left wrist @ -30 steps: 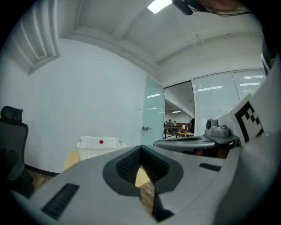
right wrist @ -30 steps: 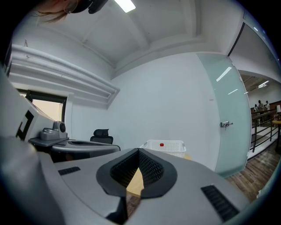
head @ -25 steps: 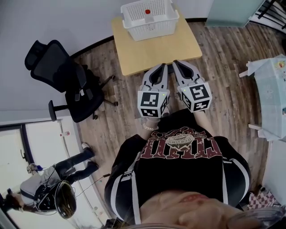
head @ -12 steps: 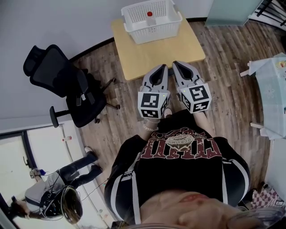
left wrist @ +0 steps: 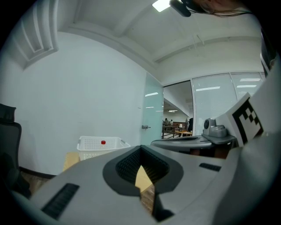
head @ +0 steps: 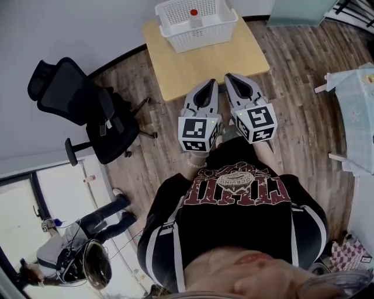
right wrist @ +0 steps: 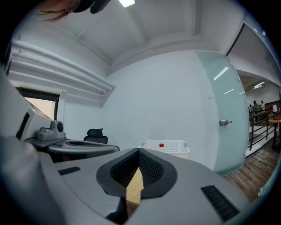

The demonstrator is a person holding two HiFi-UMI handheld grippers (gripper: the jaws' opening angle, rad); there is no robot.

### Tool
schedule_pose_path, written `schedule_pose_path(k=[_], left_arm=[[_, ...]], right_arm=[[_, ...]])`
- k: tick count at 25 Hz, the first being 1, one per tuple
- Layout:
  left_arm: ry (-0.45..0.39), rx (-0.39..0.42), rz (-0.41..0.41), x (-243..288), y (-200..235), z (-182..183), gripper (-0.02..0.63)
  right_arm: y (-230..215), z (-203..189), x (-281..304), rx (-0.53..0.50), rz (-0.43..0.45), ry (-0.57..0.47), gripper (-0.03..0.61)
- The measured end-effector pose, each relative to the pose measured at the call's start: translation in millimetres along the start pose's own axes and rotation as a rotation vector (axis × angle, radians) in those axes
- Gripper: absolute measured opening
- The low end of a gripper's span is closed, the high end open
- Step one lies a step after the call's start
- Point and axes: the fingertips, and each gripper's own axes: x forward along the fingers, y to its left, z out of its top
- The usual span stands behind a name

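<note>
I hold both grippers side by side in front of my chest, pointing at a low wooden table (head: 201, 61). The left gripper (head: 211, 85) and the right gripper (head: 229, 78) are shut with nothing between their jaws. On the table's far end stands a white perforated basket (head: 201, 36) holding a small red-capped bottle (head: 193, 14). From the left gripper (left wrist: 141, 148) the basket (left wrist: 97, 148) and red cap (left wrist: 102, 142) show ahead, left of the tips. From the right gripper (right wrist: 138, 150) the basket (right wrist: 166, 147) lies straight ahead.
A black office chair (head: 82, 108) stands left of the table on the wood floor. Another person (head: 76, 251) is at the lower left. A white-topped table (head: 356, 64) is at the right. A frosted glass door (right wrist: 226, 127) is right of the white wall.
Both grippers stay shut and side by side. The views have drifted slightly: the chair has slid further toward the left edge of the left gripper view.
</note>
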Motion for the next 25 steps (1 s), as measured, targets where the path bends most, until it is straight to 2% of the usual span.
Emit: schedule_pose_path(k=[15,25], left_arm=[[-0.001,-0.015,0.031,26,18,6,0.048],[-0.004,-0.026,0.058,69,38,20,0.048]], right_arm=[[-16,1,28,0.007,0.032,0.015,0.017],[-48,15,66,0.009,0.062,0.019,0.017]])
